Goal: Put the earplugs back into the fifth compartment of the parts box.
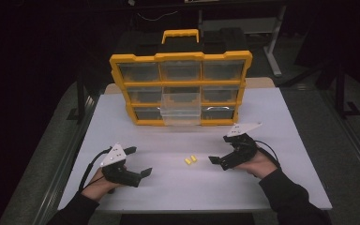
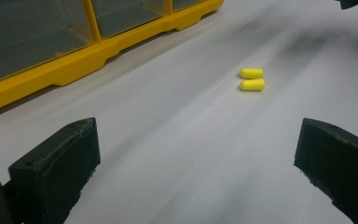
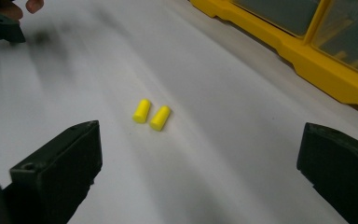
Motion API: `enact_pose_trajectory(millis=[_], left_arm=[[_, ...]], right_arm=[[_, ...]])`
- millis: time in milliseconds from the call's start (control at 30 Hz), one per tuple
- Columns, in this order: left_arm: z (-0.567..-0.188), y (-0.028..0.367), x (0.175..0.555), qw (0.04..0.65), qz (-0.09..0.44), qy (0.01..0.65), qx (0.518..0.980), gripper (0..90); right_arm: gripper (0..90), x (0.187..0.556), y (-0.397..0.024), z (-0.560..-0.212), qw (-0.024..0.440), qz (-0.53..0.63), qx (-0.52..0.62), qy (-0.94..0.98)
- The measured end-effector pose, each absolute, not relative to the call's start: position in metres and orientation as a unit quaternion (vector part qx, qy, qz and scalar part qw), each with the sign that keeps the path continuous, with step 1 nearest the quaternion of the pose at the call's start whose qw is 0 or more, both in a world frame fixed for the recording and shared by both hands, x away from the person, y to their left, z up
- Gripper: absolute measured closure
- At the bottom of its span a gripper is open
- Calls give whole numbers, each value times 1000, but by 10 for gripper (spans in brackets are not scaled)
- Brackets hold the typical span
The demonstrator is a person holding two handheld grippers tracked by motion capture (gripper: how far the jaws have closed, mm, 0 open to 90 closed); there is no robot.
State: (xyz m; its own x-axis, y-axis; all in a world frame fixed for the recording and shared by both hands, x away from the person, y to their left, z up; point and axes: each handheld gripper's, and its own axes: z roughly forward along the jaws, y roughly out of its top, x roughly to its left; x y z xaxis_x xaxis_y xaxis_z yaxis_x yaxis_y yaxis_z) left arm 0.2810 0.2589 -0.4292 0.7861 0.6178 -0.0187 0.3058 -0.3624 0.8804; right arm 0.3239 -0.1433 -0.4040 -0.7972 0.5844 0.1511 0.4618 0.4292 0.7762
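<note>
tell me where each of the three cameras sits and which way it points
High view: above the person's side, looking forward and down on the white table; both forearms show, with the left claw and right claw.
Left gripper view: rides the left claw, facing the earplugs past its open jaws.
Right gripper view: rides the right claw, jaws open likewise.
Shared: both gripper views show the earplugs and the yellow organizer.

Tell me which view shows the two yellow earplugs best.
The right gripper view: the earplugs lie close and large, side by side between its open jaws. The left gripper view shows them farther off; the high view shows small yellow specks.
</note>
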Motion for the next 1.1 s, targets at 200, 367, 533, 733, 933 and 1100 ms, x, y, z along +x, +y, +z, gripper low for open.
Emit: enact_pose_trajectory(millis=[200, 367, 533, 733, 933, 1100], left_arm=[[-429, 259, 281, 488, 159, 286, 810, 0], [-429, 259, 281, 488, 158, 284, 810, 0], [-429, 259, 281, 487, 156, 283, 811, 0], [-429, 258, 281, 487, 155, 283, 811, 0], [-430, 258, 281, 488, 154, 282, 812, 0], [-430, 257, 281, 488, 152, 282, 812, 0]], right_arm=[[0, 328, -137, -402, 71, 432, 306, 845], [0, 331, -133, -401, 66, 434, 305, 845], [0, 334, -130, -400, 68, 432, 305, 846], [0, 337, -125, -397, 61, 429, 306, 848], [0, 342, -119, -396, 58, 429, 312, 845], [0, 345, -115, -397, 57, 427, 315, 845]])
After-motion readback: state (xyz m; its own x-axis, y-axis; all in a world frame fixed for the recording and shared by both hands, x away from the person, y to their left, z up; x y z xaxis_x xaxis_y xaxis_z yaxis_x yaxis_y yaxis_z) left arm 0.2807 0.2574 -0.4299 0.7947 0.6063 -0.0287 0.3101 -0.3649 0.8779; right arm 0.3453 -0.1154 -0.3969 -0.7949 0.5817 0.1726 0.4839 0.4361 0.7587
